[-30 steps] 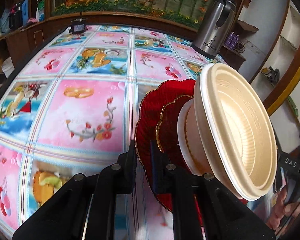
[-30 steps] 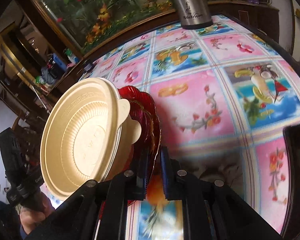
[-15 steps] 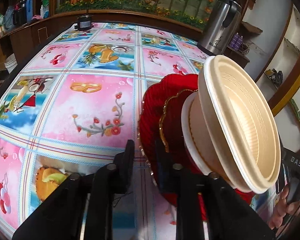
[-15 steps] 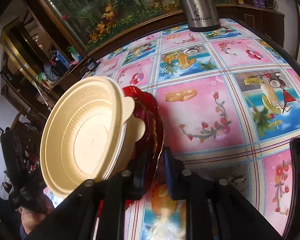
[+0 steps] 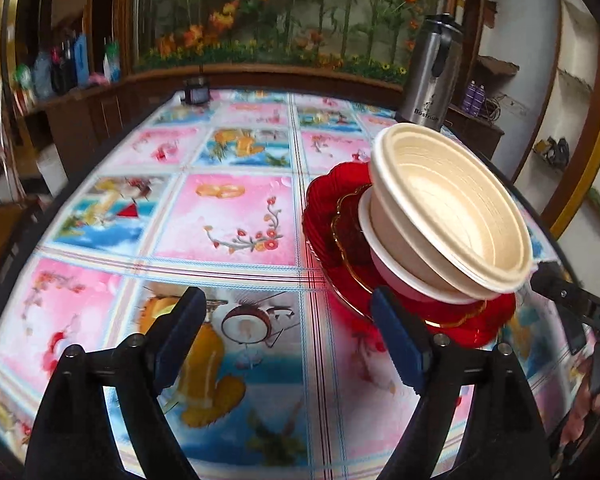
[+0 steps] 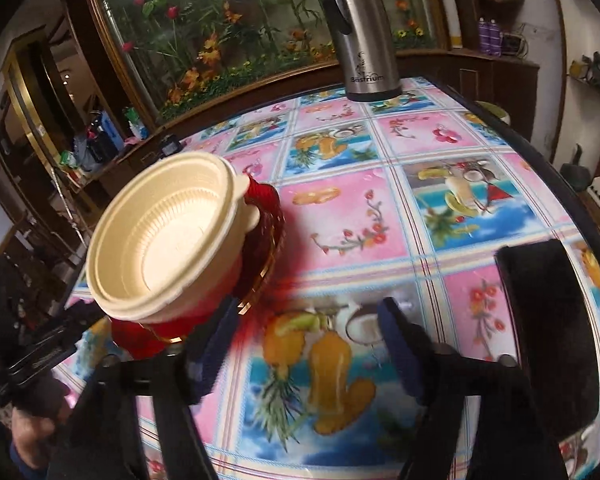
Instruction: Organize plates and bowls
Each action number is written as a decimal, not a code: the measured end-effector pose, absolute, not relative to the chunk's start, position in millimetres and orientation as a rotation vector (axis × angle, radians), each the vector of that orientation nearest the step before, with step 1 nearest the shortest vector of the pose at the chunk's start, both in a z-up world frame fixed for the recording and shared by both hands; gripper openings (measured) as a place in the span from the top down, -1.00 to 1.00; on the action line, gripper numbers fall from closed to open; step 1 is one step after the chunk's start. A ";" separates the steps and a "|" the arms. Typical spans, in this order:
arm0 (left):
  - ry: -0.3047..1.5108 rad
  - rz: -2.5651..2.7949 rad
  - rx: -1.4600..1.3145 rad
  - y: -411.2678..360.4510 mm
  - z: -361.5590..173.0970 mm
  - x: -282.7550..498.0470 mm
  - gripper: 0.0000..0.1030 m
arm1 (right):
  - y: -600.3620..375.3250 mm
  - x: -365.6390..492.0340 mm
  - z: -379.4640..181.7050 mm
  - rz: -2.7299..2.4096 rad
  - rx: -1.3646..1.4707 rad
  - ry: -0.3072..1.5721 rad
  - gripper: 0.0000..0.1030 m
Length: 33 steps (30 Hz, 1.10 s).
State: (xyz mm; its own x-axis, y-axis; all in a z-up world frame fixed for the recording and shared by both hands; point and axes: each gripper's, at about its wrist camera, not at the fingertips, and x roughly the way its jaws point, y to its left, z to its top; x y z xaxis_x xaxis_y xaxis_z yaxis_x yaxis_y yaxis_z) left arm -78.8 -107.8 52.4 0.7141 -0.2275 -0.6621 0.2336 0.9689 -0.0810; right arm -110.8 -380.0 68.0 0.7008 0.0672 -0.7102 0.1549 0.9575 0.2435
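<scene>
Both jaw pairs, shut on the edge of the red plates a second earlier, were opening when inspected, and the stack, tilted steeply before, sat nearly level on the table [image 5: 228, 216].

You had the largest item, the table with its pink and blue fruit-and-flower cloth, otherwise free of crockery as far as the views showed. At its far edge stood a steel flask [image 6: 362, 40]. The red plates [image 5: 332, 216] lay nested, the smaller gold-edged one on the larger, and the cream bowls [image 5: 452, 216] sat nested on top of them.

Your left hand-held gripper [image 5: 296, 340] was released and still widening; its right finger stood just beside the plate rim, nothing pressed between the pads. Your right hand-held gripper [image 6: 304, 348] was likewise released and widening, its left finger near the plate rim on the other side of the stack, though blur hid whether it touched.

Judged from this, stacking and set-down were done; what was left appeared to be withdrawing both hands clear of the rim without nudging the stack.

Legible writing: "Bestrium" on the flask, and "DAS" on the black body of the right hand-held gripper in the left view.
</scene>
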 end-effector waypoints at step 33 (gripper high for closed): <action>0.689 -0.289 0.128 -129.0 48.6 -104.8 -0.79 | -335.0 -130.1 65.9 -0.086 0.114 0.688 -0.98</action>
